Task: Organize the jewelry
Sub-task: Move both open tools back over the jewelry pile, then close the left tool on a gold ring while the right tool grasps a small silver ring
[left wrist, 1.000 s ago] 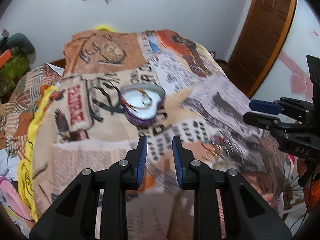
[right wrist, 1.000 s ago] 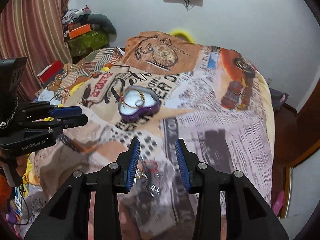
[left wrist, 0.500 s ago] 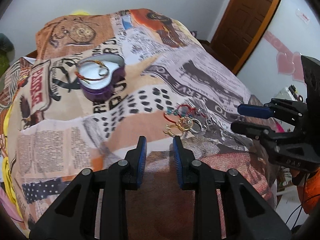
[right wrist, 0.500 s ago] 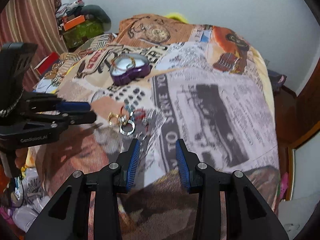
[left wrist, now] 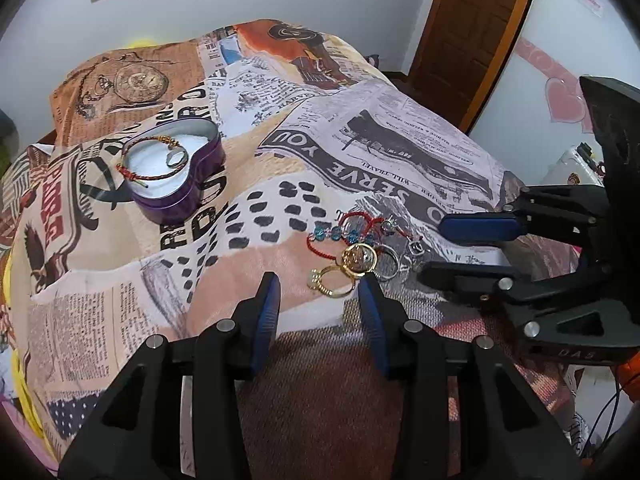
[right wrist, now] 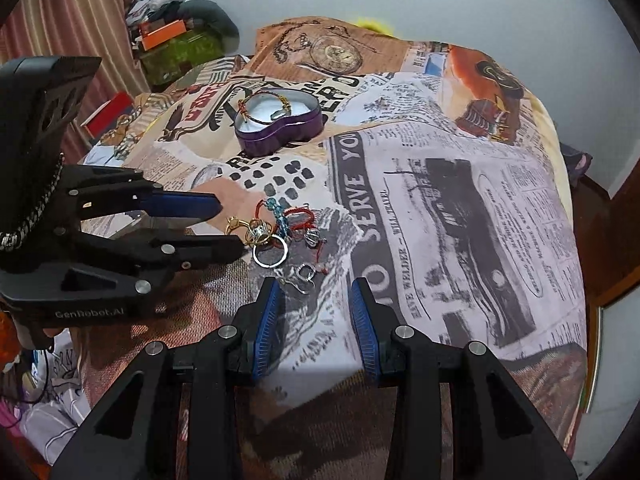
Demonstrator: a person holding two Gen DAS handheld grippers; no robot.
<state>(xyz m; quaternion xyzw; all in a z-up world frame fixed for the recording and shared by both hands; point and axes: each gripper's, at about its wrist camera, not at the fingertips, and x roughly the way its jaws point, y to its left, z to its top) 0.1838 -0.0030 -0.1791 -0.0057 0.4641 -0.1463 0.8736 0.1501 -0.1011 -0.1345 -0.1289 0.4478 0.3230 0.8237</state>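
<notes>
The heart-shaped tin (left wrist: 176, 172), well beyond both tongs, already holds a cord bracelet (left wrist: 154, 164) and a ring. The jewelry pile (left wrist: 356, 248) lies just ahead of the left tongs (left wrist: 318, 292) and right tongs (right wrist: 314, 300), both spread wide and empty. Tangled small pieces are hard to separate.

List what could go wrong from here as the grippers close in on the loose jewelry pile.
1. The gold rings, silver ring and red cord bracelet with blue beads overlap in a tangle; gripping one may drag others along.
2. The thin rings lie flat on the soft printed bedspread, so the jaws may pinch fabric instead.
3. The left gripper and right gripper, both open, converge on one pile and could collide.
</notes>
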